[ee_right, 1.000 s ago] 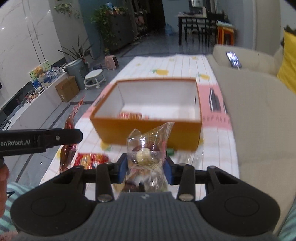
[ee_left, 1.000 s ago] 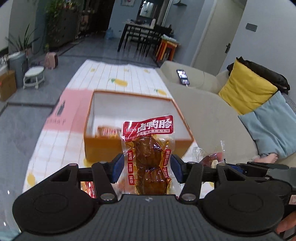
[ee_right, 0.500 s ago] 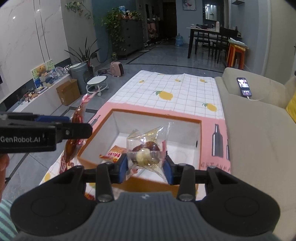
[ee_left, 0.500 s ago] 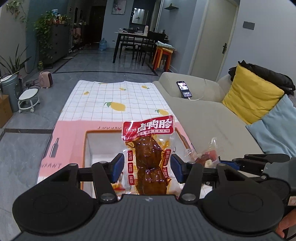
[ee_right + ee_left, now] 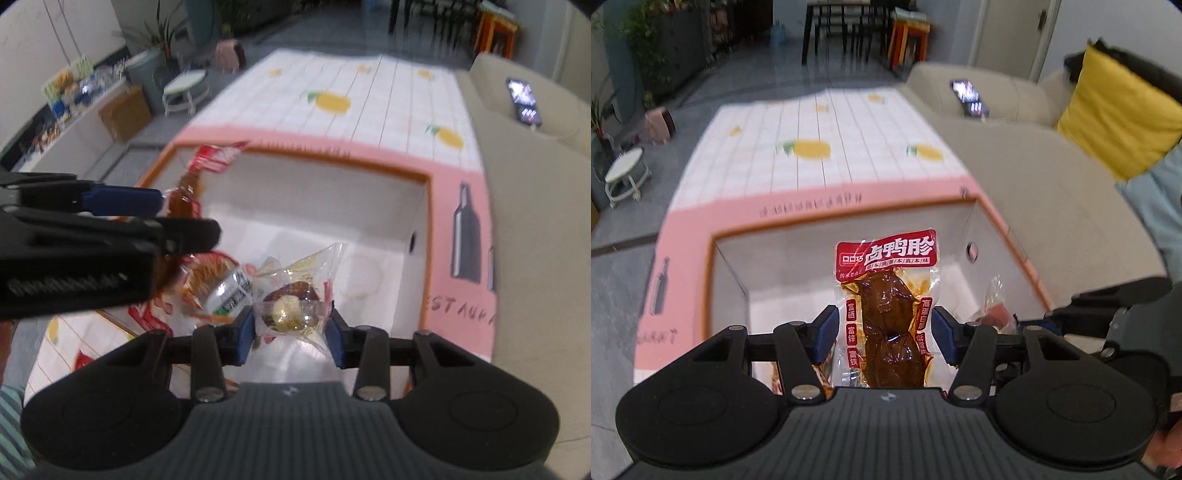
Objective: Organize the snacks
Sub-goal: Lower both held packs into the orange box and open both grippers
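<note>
Two snacks hang over the orange box (image 5: 713, 258), both at the drop step. My left gripper (image 5: 884, 332) clamps the red duck-gizzard pack (image 5: 886, 295); my right gripper (image 5: 291, 328) pinches the clear candy packet (image 5: 291, 295). Both point forward, tilted down into the box. Next, I judge, both should release.

Dim indoor light is filling both views; motion blur is smearing the tablecloth (image 5: 820, 155) and box (image 5: 424, 206) edges, fisheye distortion is bending the corners, and glare is whitening the lower centre of the right view.
</note>
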